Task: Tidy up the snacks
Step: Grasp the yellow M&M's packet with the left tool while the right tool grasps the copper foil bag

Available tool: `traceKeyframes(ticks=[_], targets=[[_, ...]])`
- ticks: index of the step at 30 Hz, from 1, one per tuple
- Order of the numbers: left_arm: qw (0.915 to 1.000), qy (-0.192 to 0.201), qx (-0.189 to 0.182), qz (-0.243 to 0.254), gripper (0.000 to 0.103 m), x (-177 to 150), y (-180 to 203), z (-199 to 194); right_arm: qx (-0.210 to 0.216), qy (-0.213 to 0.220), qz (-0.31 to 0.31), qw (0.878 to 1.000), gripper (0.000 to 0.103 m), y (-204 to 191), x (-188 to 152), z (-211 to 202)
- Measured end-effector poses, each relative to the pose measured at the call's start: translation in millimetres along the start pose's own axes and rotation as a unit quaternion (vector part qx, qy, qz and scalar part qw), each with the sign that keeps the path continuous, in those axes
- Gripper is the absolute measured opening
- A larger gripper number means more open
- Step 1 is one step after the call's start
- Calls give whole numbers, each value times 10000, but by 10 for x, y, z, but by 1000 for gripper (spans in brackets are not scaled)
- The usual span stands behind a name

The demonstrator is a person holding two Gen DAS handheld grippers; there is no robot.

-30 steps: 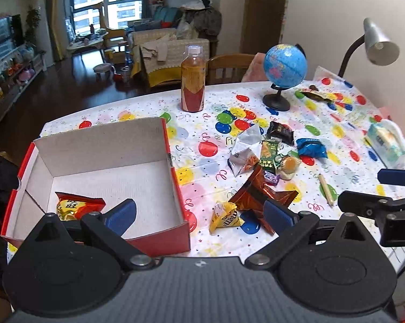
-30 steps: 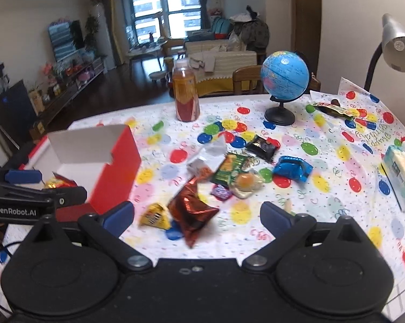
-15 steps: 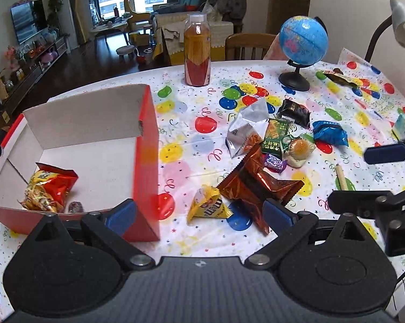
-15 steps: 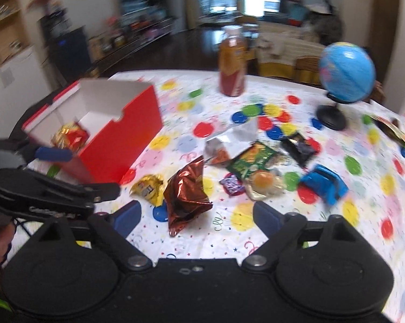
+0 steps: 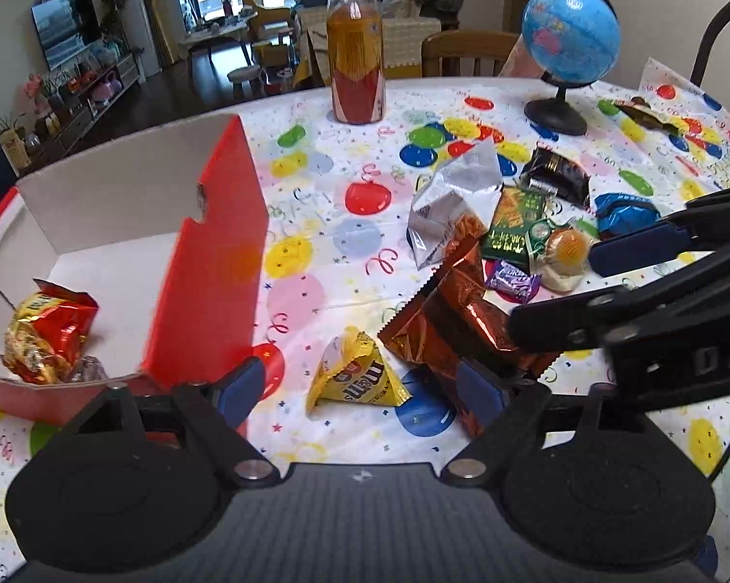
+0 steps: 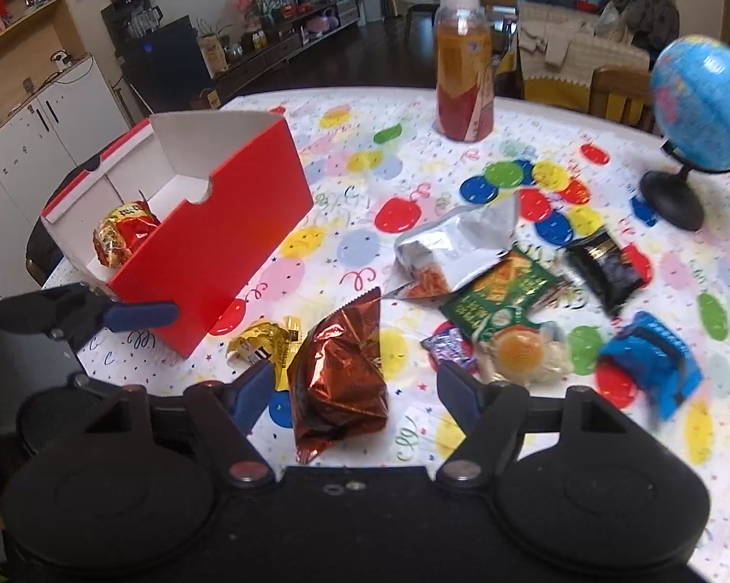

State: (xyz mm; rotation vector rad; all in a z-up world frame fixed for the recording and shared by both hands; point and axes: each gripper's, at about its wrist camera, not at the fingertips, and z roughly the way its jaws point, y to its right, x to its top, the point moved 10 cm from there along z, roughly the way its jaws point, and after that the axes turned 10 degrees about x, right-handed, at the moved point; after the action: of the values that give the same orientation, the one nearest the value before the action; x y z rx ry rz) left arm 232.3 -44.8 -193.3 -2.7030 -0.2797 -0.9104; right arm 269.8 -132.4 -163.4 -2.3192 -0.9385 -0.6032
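Note:
A yellow m&m's bag [image 5: 355, 379] lies on the table between the closing jaws of my left gripper [image 5: 360, 396]; its pads stand clear of the bag. A copper foil bag [image 6: 338, 374] lies between the closing jaws of my right gripper [image 6: 355, 391], also untouched. The two bags lie side by side near the table's front edge. To the left stands the open red box [image 5: 209, 262], holding a red and gold bag [image 5: 44, 335]. Further back lie a silver bag [image 5: 452, 204], a green packet [image 5: 510, 223], a black packet [image 5: 554, 177], a blue packet [image 5: 622, 211], a jelly cup [image 5: 564, 257] and a purple candy [image 5: 513, 279].
An orange drink bottle [image 5: 357, 58] and a globe [image 5: 568, 39] stand at the back of the table with the balloon-print cloth [image 5: 316, 223]. A lamp arm [image 5: 709, 39] rises at the far right. A wooden chair [image 5: 466, 56] is behind the table.
Both grippers have come down and forward over the snacks near the front edge. Their jaws have narrowed. The right gripper has also swung left, bringing the red box into its view.

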Motion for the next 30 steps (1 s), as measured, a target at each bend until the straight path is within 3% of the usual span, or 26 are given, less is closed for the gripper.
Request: traceKeyframes(ticks=[4,12,14,18,22,27,30], targets=[[9998,-210,-37,-63,84,-46,33,168,30,-208,202,9996,66,61,-18,227],[9981,-499,-293,-188,84,-105,57,322,137,-388,436,9982,63,101,-39,508],[9976,-575,-311,-239,80,-123,43,353,108,-421,463,9980,54,123,-55,540],[9964,-672,-346,-372,67,-130,2,397,176,-392,518,9977,48,143,-60,515],[9951,-766,-388,-485,49,-127,-35,437,133,-357,609,9974,40,185,-101,451],[9939,-808,-347,-663,37,-132,-100,456,67,-295,648,9974,34,170,-163,357],[9934,-796,-402,-727,35,-137,-115,430,17,-243,662,9975,33,139,-186,297]])
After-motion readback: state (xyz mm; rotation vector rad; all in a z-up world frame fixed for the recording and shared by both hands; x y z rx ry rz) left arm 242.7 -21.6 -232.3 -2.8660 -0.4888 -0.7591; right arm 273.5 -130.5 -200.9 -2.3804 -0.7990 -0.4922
